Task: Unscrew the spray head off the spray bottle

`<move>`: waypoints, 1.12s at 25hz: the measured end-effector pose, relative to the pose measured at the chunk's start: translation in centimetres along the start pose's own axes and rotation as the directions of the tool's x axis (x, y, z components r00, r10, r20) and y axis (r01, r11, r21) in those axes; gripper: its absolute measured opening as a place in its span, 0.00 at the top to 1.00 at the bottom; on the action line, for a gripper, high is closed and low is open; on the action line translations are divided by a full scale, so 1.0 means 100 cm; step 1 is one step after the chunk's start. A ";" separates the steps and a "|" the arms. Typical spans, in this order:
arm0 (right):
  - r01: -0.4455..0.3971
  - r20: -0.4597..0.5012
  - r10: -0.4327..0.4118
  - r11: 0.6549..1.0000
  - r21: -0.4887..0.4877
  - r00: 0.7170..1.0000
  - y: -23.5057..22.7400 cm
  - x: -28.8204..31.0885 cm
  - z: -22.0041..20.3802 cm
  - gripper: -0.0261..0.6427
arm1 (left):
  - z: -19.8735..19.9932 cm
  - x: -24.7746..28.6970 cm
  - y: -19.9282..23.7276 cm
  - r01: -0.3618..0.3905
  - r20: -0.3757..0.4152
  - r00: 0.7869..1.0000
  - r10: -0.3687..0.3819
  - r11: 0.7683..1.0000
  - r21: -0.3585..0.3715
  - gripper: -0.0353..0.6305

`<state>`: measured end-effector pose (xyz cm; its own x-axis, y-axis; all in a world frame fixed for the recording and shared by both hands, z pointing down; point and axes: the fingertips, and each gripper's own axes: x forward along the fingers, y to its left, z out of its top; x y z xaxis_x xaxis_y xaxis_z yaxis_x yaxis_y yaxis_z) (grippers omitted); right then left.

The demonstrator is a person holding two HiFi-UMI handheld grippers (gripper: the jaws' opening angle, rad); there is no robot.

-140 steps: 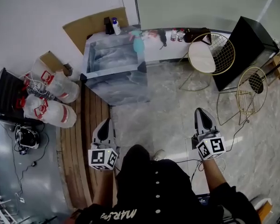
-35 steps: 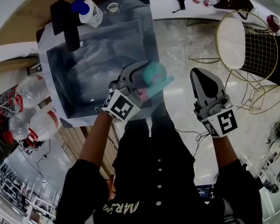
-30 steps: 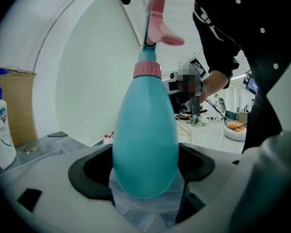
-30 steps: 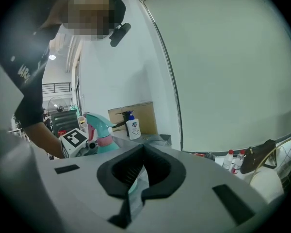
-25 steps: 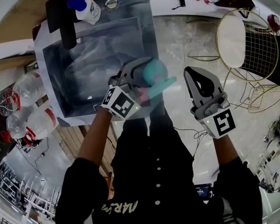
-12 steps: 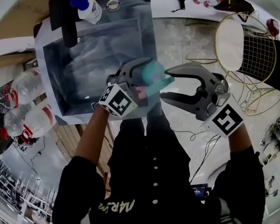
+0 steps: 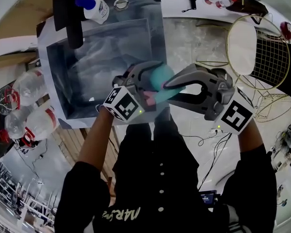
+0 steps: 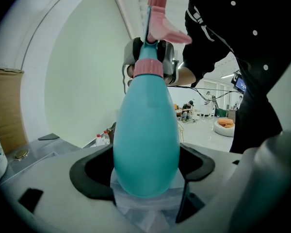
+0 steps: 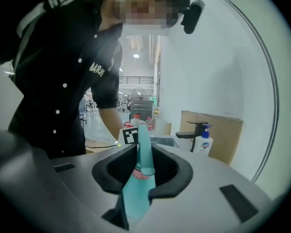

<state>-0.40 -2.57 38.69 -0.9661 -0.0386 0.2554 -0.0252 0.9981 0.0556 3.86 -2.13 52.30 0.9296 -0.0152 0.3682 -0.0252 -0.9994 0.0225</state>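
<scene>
- the left forearm reaches from the person's body toward the far side, and the left gripper points far and to the right over the near right corner of a steel sink.
- the left gripper's jaws are clamped on the wide lower body of the teal spray bottle. the bottle's base sits deep between the pads and its neck points away from that gripper.
- the right forearm comes in from the near right. the right gripper is turned to point left, straight at the left gripper, with one jaw toward the far side and one toward the near side.
- the right gripper's jaws have just been closing, and they now pinch the spray head between the dark pads. its teal nozzle stands up through the gap.
- the spray head, with its pink collar and pink trigger, is still on the bottle's neck. the bottle spans between the two grippers, held in the air.
- a black faucet and a soap bottle stand at the sink's far left, well apart from both grippers.
</scene>
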 end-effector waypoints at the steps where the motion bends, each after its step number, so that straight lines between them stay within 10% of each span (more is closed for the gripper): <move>1: -0.034 0.012 0.034 0.999 0.005 0.999 0.000 -0.001 0.000 0.81 | 0.000 0.000 0.000 0.006 0.002 1.000 -0.006 1.000 0.000 0.35; 17: -0.425 0.154 0.414 0.904 0.040 0.897 0.008 -0.003 0.008 0.81 | 0.001 0.001 -0.011 0.135 -0.020 0.991 -0.134 0.990 0.049 0.35; 24: -0.286 0.139 0.268 0.949 0.136 0.953 -0.002 -0.007 0.006 0.69 | 0.000 0.001 -0.008 0.089 -0.015 0.996 -0.088 0.995 0.040 0.35; 28: -0.058 0.084 0.044 0.983 0.174 0.996 -0.012 -0.025 0.005 0.61 | -0.001 0.000 -0.008 0.046 -0.008 0.999 -0.046 0.999 0.027 0.35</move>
<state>1.91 -3.69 37.54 -0.9844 0.0089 0.1758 -0.0138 0.9917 -0.1276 3.88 -1.37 52.39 0.9267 0.0309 0.3746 0.0276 -0.9995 0.0144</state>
